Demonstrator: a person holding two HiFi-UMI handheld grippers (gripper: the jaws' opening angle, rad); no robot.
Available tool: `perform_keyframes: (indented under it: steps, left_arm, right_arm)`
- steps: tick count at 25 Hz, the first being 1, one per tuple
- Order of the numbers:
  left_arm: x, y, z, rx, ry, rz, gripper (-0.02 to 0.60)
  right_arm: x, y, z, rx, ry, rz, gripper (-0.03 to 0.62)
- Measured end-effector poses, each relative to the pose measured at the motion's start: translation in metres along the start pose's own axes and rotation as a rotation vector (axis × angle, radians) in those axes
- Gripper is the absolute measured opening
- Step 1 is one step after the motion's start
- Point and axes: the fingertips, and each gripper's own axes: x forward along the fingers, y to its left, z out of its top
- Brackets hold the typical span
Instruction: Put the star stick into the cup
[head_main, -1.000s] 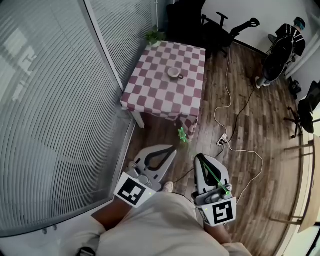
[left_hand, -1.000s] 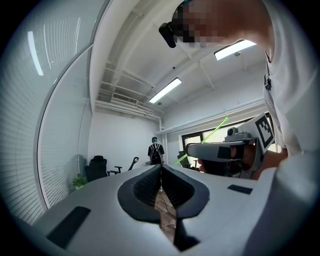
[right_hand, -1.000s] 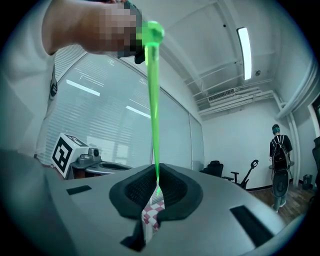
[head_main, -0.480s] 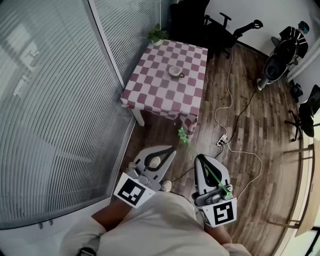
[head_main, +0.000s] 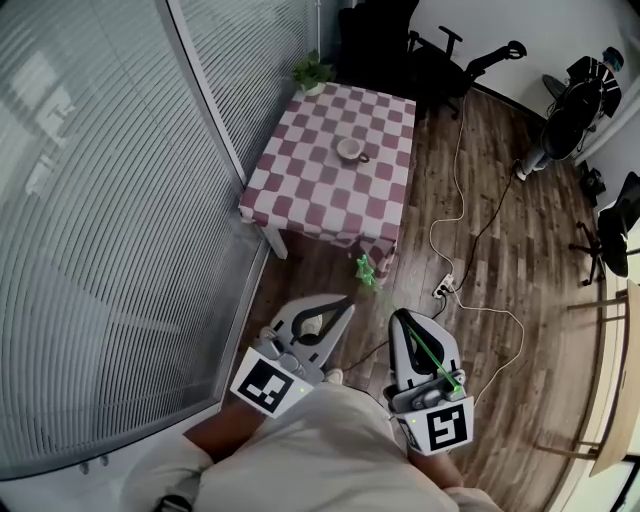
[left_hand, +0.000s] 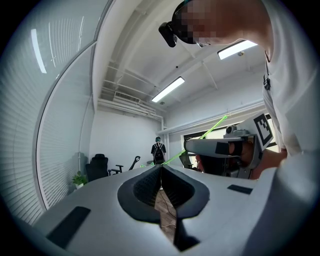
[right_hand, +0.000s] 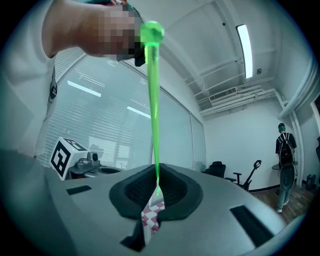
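Observation:
A thin green star stick (head_main: 425, 350) is clamped in my right gripper (head_main: 396, 314), which is shut on it. The star end (head_main: 366, 272) juts forward over the floor, and the ball end lies back by the marker cube. In the right gripper view the stick (right_hand: 153, 100) rises straight up from the closed jaws. My left gripper (head_main: 349, 299) hangs beside it, shut and empty, and its jaw tips (left_hand: 161, 166) meet. The cup (head_main: 350, 148) stands far ahead on the table with the checkered cloth (head_main: 300, 190), well away from both grippers.
A glass wall with blinds (head_main: 110, 200) runs along the left. A potted plant (head_main: 312, 72) stands at the table's far corner. Office chairs (head_main: 440, 50) are behind the table. Cables and a power strip (head_main: 445, 282) lie on the wooden floor to the right. A person (head_main: 578, 90) is at the back right.
Almost nothing: the view drifts a little. Both grippers keep their places in front of the body. The stick stays in the right one.

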Motion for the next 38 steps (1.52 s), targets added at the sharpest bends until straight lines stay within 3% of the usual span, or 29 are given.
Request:
perform_keyframes:
  steps: [3,8,12,38]
  left_arm:
    - [0.008,0.019,-0.002,-0.029,-0.021,0.005,0.032]
    - [0.024,0.05,-0.004,-0.002,-0.016,-0.014,0.031]
    - [0.036,0.078,-0.004,-0.036,-0.04,-0.004,0.031]
    - [0.098,0.25,-0.018,-0.054,-0.046,-0.031,0.032]
  right_arm:
    - [0.017,-0.005,-0.006,-0.003,0.004,-0.006,0.038]
    - [0.048,-0.02,-0.01,-0.007,-0.001,-0.019,0.038]
    - [0.073,-0.03,-0.014,-0.001,-0.013,-0.023,0.038]
    - [0.251,-0.076,-0.036,0.009,0.009,-0.067,0.038]
